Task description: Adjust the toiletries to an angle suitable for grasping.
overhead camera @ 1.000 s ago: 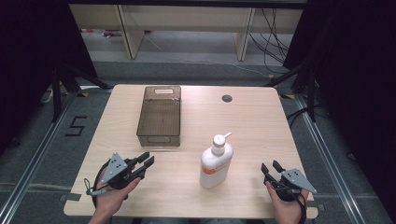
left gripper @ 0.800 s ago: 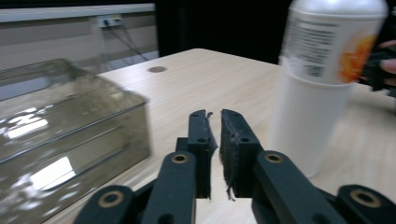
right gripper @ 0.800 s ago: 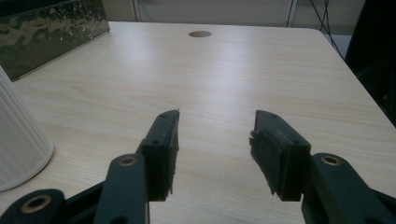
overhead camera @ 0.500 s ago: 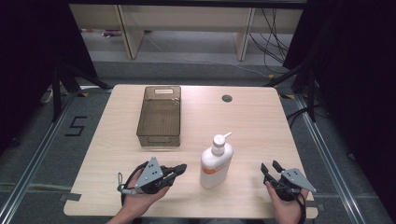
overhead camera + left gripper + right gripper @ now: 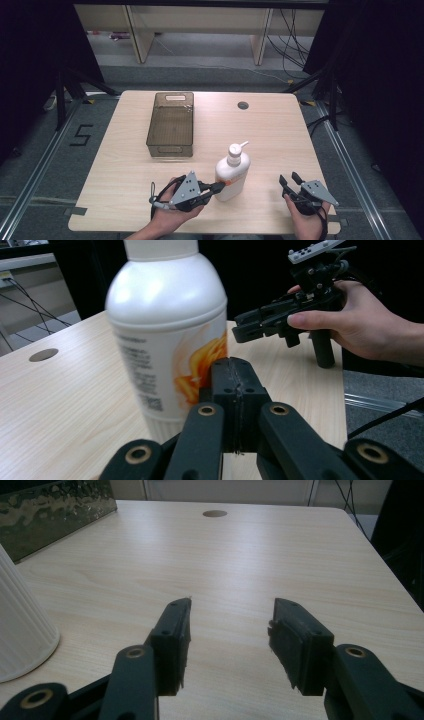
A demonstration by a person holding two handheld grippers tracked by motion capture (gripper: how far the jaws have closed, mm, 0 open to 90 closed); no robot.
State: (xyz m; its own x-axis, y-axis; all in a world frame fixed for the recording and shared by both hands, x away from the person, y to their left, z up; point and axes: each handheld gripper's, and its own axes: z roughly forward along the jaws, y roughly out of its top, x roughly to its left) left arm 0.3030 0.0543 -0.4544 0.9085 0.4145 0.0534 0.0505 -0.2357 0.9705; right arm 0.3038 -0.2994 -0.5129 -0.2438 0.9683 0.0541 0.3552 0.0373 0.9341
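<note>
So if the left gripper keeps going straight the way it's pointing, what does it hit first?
The left gripper, jaws shut, points at the lower body of the white pump bottle. It would likely meet the bottle almost at once; whether it already touches is unclear.

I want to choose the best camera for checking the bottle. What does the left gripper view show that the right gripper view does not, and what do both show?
The left gripper view shows the pump bottle's printed orange label close up, the left gripper with its jaws shut right at the label, and a hand holding the right gripper beyond. The right gripper view shows the right gripper's open jaws over bare wood, and a corner of the brown plastic bin. Both show the bottle, the wooden table and its round cable hole.
</note>
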